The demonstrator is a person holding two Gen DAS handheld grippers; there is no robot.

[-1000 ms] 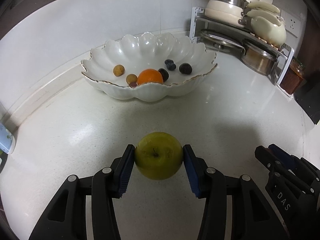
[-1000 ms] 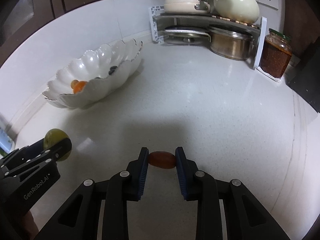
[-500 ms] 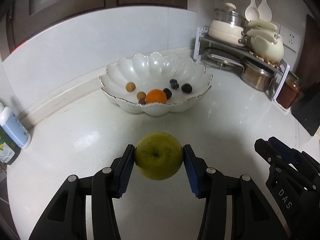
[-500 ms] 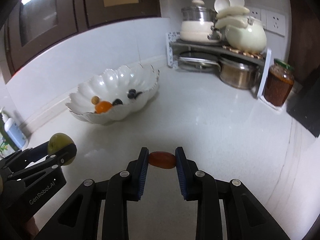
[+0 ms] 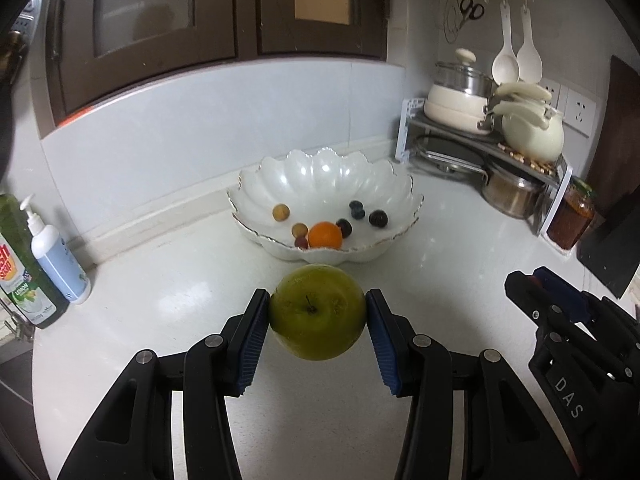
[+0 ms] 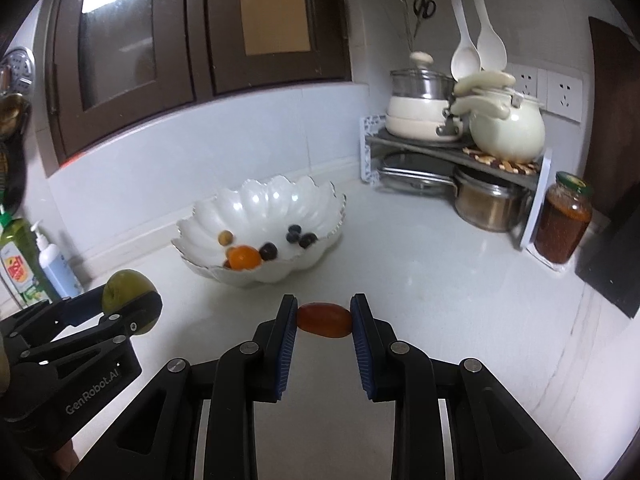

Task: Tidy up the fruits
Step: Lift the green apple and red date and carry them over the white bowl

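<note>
My left gripper (image 5: pixel 318 312) is shut on a green apple (image 5: pixel 317 311), held above the white counter, stem toward the camera. My right gripper (image 6: pixel 324 319) is shut on a small oblong red fruit (image 6: pixel 324 320), also in the air. Beyond both stands a white scalloped bowl (image 5: pixel 328 172) (image 6: pixel 280 196) holding an orange (image 5: pixel 325 235) (image 6: pixel 243 257), several dark berries (image 5: pixel 378 218) and small brownish fruits (image 5: pixel 281 212). In the right wrist view the left gripper (image 6: pixel 120 300) with the apple (image 6: pixel 120 286) shows at lower left. The right gripper (image 5: pixel 560 300) appears at the right edge of the left wrist view.
A metal rack (image 6: pixel 460 152) with cream pots, lids and a steel pot fills the back right corner. A jar of red preserve (image 6: pixel 562 218) stands beside it. Soap and detergent bottles (image 5: pixel 56 256) stand at the left. A dark board (image 5: pixel 612 248) leans at far right.
Both grippers have risen and tilted up with their fruits; the bowl now looks smaller and farther, and cabinets, bottles and hanging utensils have come into view.
</note>
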